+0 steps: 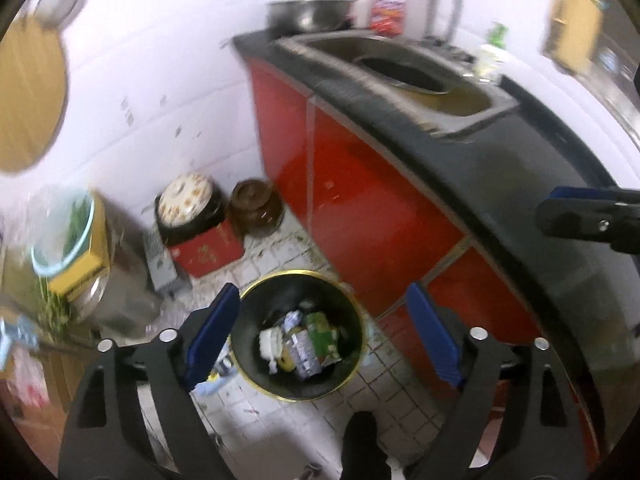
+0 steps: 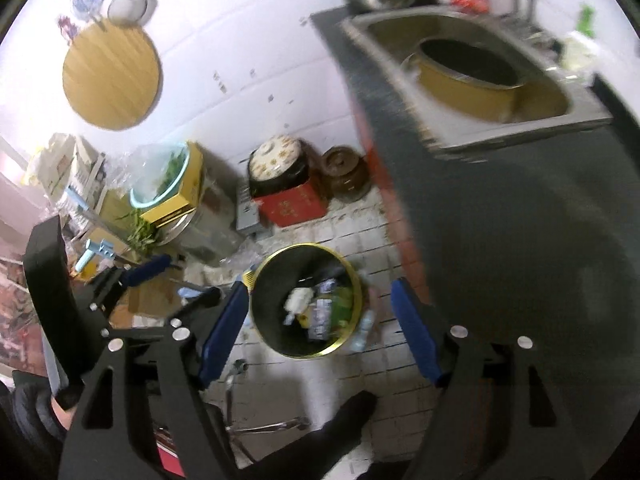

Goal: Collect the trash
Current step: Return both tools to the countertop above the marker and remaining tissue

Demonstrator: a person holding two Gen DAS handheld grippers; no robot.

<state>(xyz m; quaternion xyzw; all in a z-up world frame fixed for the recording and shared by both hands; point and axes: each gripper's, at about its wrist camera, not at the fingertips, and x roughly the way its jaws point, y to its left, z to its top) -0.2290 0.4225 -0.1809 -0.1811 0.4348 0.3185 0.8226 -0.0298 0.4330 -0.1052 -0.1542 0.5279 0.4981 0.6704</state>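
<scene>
My left gripper (image 1: 320, 320) and right gripper (image 2: 316, 320) hang above the bin (image 1: 298, 336) of trash (image 1: 300, 344), both released and empty.

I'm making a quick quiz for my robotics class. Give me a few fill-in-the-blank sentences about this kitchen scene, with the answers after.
1. The round bin on the tiled floor holds crumpled ____.
2. The cabinet doors under the dark counter are coloured ____.
3. The left hand-held gripper and right hand-held gripper both have jaws that stand ____, with nothing held.
4. The yellow pot sits inside the ____.

Answers: trash; red; open; sink
</scene>
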